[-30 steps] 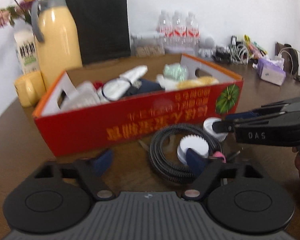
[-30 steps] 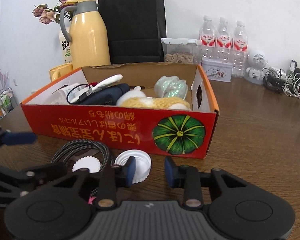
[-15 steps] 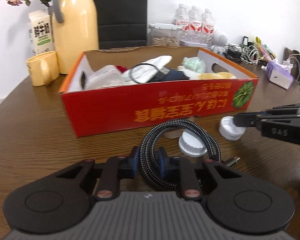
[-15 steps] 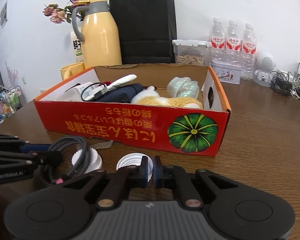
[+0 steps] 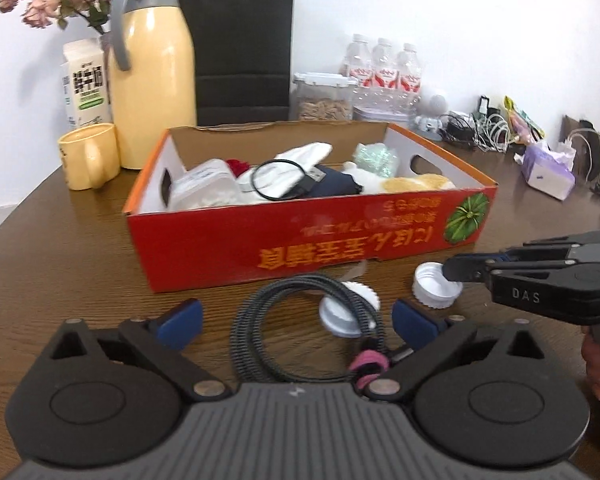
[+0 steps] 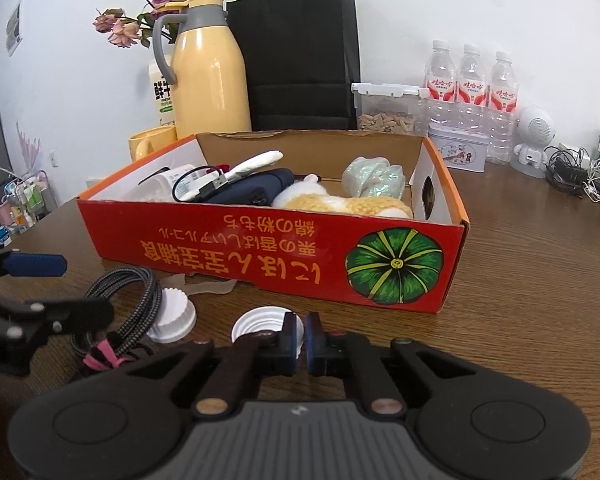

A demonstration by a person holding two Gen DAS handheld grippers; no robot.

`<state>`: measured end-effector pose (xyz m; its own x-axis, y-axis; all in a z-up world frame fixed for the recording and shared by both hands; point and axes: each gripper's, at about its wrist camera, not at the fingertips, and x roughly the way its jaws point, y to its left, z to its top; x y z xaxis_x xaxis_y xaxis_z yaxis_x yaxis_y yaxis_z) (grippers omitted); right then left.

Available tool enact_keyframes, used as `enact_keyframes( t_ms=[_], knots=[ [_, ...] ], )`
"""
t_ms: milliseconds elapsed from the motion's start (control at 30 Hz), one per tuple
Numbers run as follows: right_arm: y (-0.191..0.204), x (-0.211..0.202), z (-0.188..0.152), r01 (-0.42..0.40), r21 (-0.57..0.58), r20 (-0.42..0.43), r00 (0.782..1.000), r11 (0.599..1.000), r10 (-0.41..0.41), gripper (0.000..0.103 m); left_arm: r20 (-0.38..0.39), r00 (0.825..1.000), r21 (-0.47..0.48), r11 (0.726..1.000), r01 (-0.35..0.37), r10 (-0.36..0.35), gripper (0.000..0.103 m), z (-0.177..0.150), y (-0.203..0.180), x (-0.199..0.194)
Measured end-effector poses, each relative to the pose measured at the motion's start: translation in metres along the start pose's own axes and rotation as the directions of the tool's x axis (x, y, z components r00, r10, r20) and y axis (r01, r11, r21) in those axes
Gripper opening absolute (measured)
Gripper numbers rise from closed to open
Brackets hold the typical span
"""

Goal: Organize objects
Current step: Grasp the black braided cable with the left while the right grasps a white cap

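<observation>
Red carton: the red cardboard box [image 5: 308, 240] stands in the middle of the tabletop [image 5: 60, 248] and is already filled with several things: a thin black cable, a dark pouch, white packets, a yellow plush piece.
Done so far: most small objects are judged to be stored in the box.
Left to do: the braided cable coil [image 5: 300, 328] and two white caps [image 6: 172, 316] [image 6: 266, 326] lie on the tabletop, near the front wall of the box.
Left gripper [image 5: 296, 322]: its fingers have just been opening and are spread wide; the coil lies between them, but it is not pressed by the pads.
Right gripper [image 6: 302, 340]: its fingers are almost closed on the rim of the right cap, which is seen between the pads.
Pose: both grippers are pointed downward, tilted toward the tabletop, close to each other.
</observation>
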<state>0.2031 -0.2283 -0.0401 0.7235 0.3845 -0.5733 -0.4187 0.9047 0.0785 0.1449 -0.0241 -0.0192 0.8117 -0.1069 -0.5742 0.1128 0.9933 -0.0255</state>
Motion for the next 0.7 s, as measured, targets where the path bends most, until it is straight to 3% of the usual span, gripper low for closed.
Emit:
enact_keyframes(
  t_ms=[67,133,200,367,500,600,667,700],
  knots=[
    [-0.001,-0.004,0.001,0.007,0.008,0.027,1.0,1.0,-0.007,0.018,-0.023,1.0,0.013,1.0,-0.012,0.012,0.103,0.0,-0.008,0.006],
    [-0.001,-0.009,0.001,-0.004,0.006,0.051,0.999,1.0,0.004,0.047,-0.037,0.999,0.018,1.0,-0.013,0.014,0.103,-0.002,-0.012,0.01],
    [0.001,-0.011,0.001,-0.012,-0.01,0.057,0.998,1.0,0.013,0.058,-0.049,0.998,0.03,0.999,-0.028,0.029,0.103,-0.003,-0.016,0.014],
    [0.007,-0.005,-0.001,-0.021,-0.04,0.023,0.999,0.999,0.022,0.062,-0.092,0.992,0.031,0.996,-0.08,0.083,0.103,-0.009,-0.017,0.026],
    [0.009,-0.001,-0.002,-0.022,-0.049,-0.002,1.0,0.999,0.022,0.063,-0.106,0.992,0.0,0.997,-0.072,0.071,0.102,-0.012,-0.012,0.027],
    [0.012,0.003,-0.005,-0.021,-0.066,-0.027,0.999,0.998,0.019,0.063,-0.103,0.993,-0.001,0.998,-0.061,0.061,0.093,-0.014,-0.012,0.024],
    [0.015,0.005,-0.006,-0.021,-0.083,-0.041,0.999,0.996,0.018,0.062,-0.1,0.993,0.008,0.998,-0.062,0.062,0.092,-0.015,-0.014,0.022],
    [0.016,0.006,-0.007,-0.024,-0.089,-0.045,0.999,0.996,0.02,0.055,-0.099,0.993,0.015,0.998,-0.061,0.062,0.091,-0.015,-0.015,0.02]
  ],
)
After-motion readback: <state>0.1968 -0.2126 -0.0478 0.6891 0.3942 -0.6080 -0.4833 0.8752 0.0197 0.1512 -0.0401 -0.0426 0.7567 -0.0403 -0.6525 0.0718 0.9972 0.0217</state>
